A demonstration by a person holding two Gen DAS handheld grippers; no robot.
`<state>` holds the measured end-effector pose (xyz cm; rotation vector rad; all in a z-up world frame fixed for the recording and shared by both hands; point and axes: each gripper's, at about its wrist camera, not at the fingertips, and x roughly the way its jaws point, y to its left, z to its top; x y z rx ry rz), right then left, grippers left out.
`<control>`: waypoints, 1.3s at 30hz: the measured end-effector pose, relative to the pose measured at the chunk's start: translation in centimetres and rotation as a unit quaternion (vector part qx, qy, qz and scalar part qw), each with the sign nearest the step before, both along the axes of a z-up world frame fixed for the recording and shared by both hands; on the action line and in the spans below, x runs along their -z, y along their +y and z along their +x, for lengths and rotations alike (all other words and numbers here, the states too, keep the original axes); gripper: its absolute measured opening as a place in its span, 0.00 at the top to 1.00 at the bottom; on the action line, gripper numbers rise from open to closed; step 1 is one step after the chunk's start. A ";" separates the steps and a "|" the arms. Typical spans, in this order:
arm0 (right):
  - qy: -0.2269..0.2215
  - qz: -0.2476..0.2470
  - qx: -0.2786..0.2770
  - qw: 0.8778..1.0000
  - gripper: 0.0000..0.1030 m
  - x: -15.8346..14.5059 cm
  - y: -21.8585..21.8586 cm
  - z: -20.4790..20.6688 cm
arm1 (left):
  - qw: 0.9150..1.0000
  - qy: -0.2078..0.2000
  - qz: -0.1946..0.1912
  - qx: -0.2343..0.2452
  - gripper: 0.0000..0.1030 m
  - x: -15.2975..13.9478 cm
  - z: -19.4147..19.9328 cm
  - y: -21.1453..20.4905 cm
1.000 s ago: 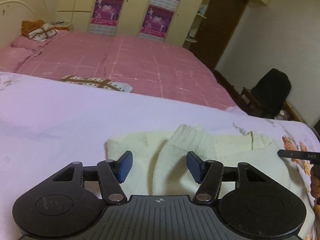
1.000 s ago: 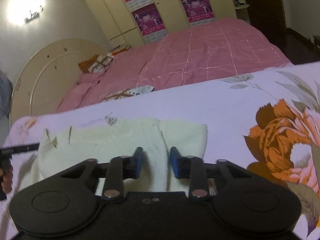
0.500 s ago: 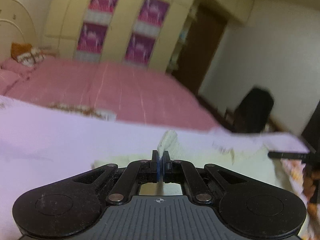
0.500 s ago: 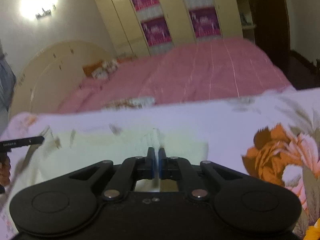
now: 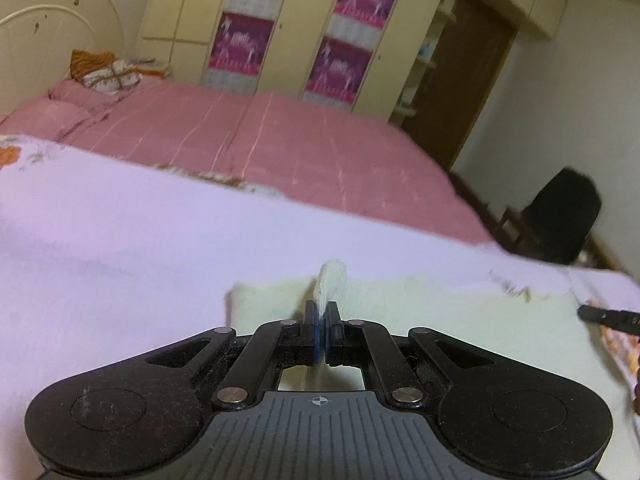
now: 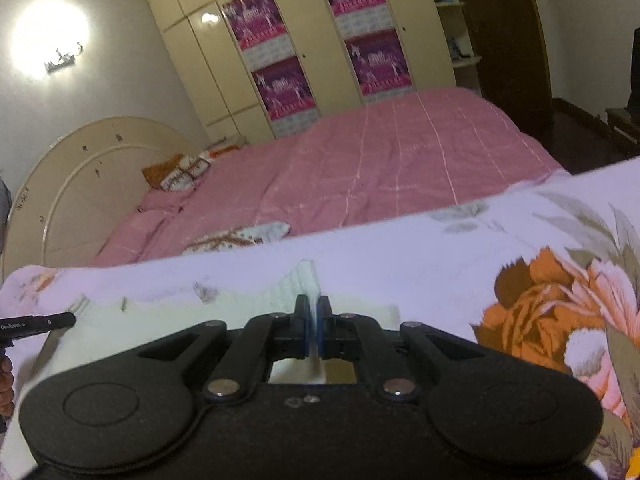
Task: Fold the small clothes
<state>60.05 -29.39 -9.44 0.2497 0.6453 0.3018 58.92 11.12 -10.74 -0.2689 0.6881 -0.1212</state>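
A small cream knit garment lies on a lilac floral sheet. My left gripper is shut on a pinched ridge of the garment's sleeve, which sticks up between the blue pads. In the right wrist view the same garment lies on the sheet, and my right gripper is shut on another raised fold of it. The tip of the other gripper shows at the right edge of the left view and at the left edge of the right view.
A bed with a pink checked cover lies beyond the sheet, with pillows by a cream headboard. Cream wardrobes with purple posters line the wall. A dark chair stands at the right.
Both grippers were open over the garment a second ago. They have closed on folds of the knit fabric and raised them, and both views have tilted upward.
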 end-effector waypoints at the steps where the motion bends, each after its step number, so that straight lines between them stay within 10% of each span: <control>1: 0.007 -0.005 0.001 1.000 0.96 0.3 0.0 0.1 | 1.000 0.002 0.001 0.000 0.98 0.1 0.1 -0.1; 5: 0.025 -0.014 0.008 1.000 0.97 1.5 -0.1 0.3 | 1.000 0.004 0.016 -0.010 0.93 -0.5 0.4 -0.2; 9: 0.016 -0.015 0.040 0.999 0.80 0.7 -0.2 -0.5 | 0.992 -0.036 0.066 -0.098 0.57 -2.4 -1.2 -0.2; 13: -0.035 -0.042 0.003 0.998 0.77 -1.6 2.1 -1.6 | 0.996 -0.062 0.059 -0.019 0.40 -3.7 -1.8 -5.0; 16: -0.023 -0.074 -0.068 0.995 0.57 -1.5 6.8 -0.9 | 0.992 -0.070 0.099 0.040 0.28 -3.5 -1.4 -10.6; 22: -0.006 -0.118 -0.097 0.988 0.52 0.3 11.8 -0.3 | 0.993 -0.038 0.102 0.049 0.26 -2.1 -0.6 -13.7; 32: -0.014 -0.138 -0.017 0.990 0.56 1.3 4.6 -0.2 | 0.993 -0.036 0.115 -0.018 0.26 -0.5 -1.4 -7.3; 39: -0.024 -0.114 0.012 0.993 0.52 -0.3 2.9 -2.0 | 0.989 -0.078 0.128 -0.001 0.26 -2.2 -3.8 -10.1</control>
